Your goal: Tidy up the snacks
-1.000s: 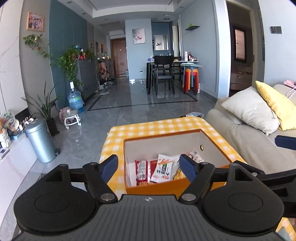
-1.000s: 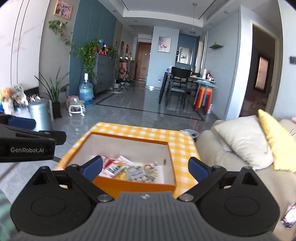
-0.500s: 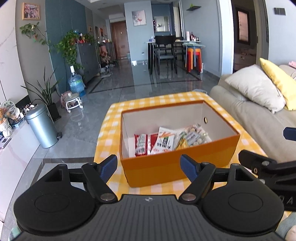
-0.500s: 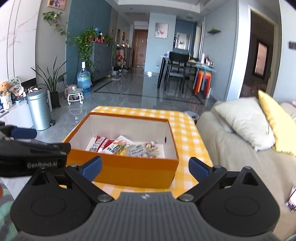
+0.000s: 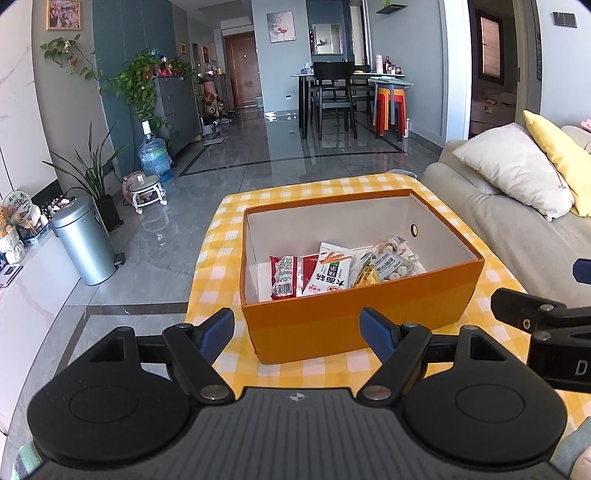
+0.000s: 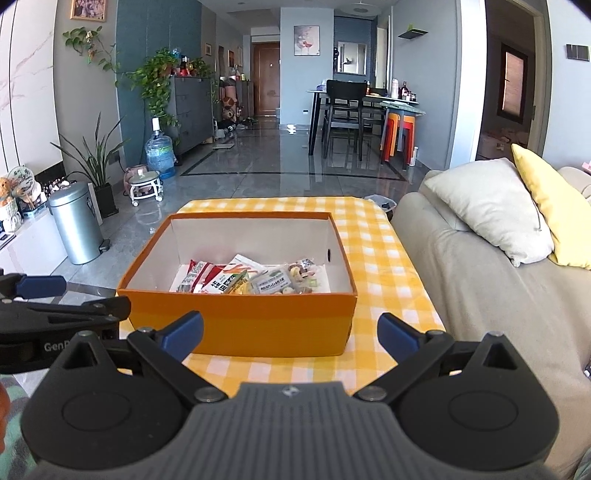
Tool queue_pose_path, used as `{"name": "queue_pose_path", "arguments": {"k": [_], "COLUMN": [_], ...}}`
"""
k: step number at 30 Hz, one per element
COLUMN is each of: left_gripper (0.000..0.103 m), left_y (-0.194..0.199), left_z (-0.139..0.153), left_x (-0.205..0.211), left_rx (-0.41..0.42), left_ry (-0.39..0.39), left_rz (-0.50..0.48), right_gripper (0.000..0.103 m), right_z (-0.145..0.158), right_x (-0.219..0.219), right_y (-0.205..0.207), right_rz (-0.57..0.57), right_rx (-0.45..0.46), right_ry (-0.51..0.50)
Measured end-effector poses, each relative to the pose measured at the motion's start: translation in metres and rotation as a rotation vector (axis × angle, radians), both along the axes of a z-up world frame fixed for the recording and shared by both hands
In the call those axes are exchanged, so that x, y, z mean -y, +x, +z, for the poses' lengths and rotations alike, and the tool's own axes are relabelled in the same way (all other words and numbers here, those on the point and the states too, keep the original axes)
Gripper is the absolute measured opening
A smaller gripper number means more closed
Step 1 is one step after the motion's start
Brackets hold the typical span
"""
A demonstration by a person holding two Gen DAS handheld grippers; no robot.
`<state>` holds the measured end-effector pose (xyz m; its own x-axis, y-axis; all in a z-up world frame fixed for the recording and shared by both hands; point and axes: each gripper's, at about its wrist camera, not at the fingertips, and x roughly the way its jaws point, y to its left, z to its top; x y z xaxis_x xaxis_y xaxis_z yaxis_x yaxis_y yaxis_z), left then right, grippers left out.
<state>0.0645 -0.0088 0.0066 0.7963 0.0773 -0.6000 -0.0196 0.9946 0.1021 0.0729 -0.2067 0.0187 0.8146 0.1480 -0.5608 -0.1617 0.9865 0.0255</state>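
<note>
Checked tablecloth — orange box farther off than before — both grippers empty.

a long living room runs back over a glossy grey tiled floor with a dark inlaid border. daylight reflects brightly off the tiles. the far wall is pale blue, with a brown door and a framed picture. on the left, a teal wall carries trailing green plants above a dark grey cabinet. a water jug, a potted plant and a silver pedal bin stand along the left side. a dark dining table with black chairs and stacked orange stools stands at the back right. a beige sofa at the right holds a grey cushion and a yellow cushion.
</note>
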Motion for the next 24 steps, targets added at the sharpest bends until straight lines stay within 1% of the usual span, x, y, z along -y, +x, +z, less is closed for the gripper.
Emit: {"name": "queue_pose_path", "arguments": {"k": [24], "left_gripper": [0.091], "left_y": [-0.0005], "left_z": [0.0016], "left_x": [0.0004], "left_rx": [0.001], "left_ry": [-0.001], "left_rz": [-0.002], "right_gripper": [0.097], "right_z": [0.0046], "right_x": [-0.0019], "right_y": [-0.0001], "right_rz": [0.012], "right_rx": [0.021], "right_ry": [-0.006]}}
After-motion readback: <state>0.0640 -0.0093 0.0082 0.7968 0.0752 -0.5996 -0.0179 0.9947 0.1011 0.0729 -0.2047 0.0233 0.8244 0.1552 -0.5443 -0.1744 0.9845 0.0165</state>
